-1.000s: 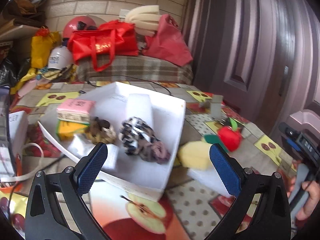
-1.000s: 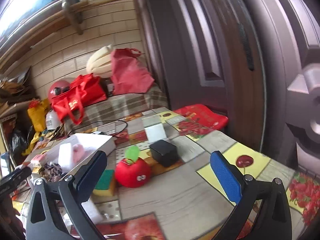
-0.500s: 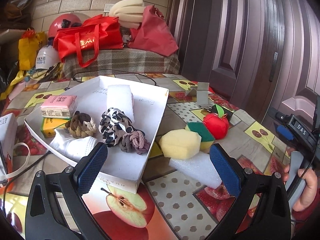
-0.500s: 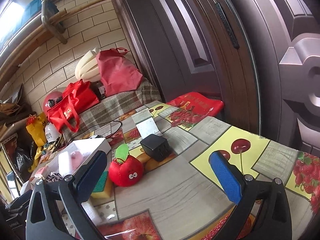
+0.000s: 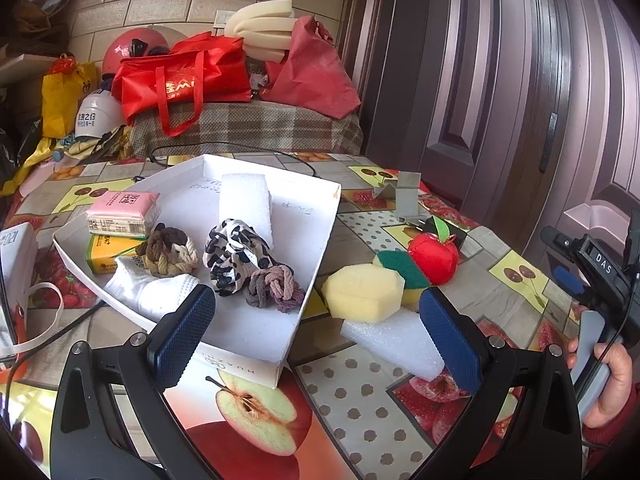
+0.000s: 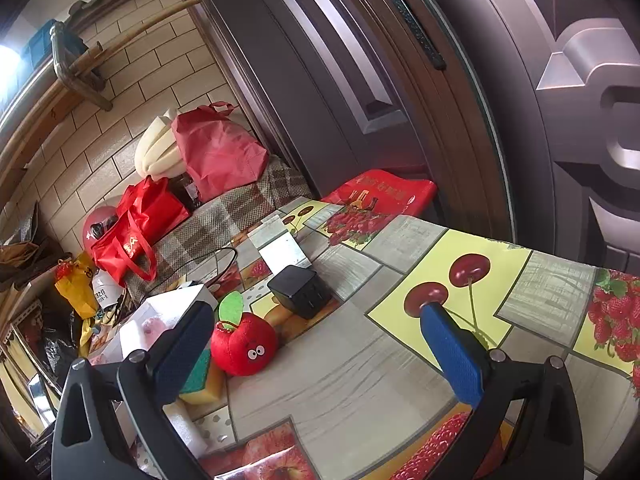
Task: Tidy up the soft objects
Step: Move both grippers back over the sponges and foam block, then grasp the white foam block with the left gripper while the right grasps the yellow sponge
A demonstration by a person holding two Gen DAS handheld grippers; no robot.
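Observation:
A white box (image 5: 324, 236) on the table holds a white foam block (image 5: 244, 204), a black-and-white scrunchie (image 5: 230, 252), brown and mauve knotted scrunchies, a white cloth (image 5: 152, 288) and two tissue packs. Right of it lie a yellow sponge (image 5: 362, 292), a green-topped sponge (image 5: 400, 266), a red plush apple (image 5: 434, 256) and a white foam sheet (image 5: 394, 340). My left gripper (image 5: 314, 336) is open and empty, above the box's near corner. My right gripper (image 6: 316, 354) is open and empty, with the plush apple (image 6: 244, 346) and green-topped sponge (image 6: 200, 380) ahead at left.
A black cube (image 6: 300, 290) and a metal stand (image 6: 280, 246) sit behind the apple. A cable (image 5: 240, 148) runs past the box. Red bags (image 5: 188, 76) lie on a plaid bench beyond the table. A dark door (image 6: 360, 80) stands to the right.
The left gripper has pulled back and risen a little, so the sponges and foam sheet show fully. The right gripper has tilted and turned slightly right. Both stay open.

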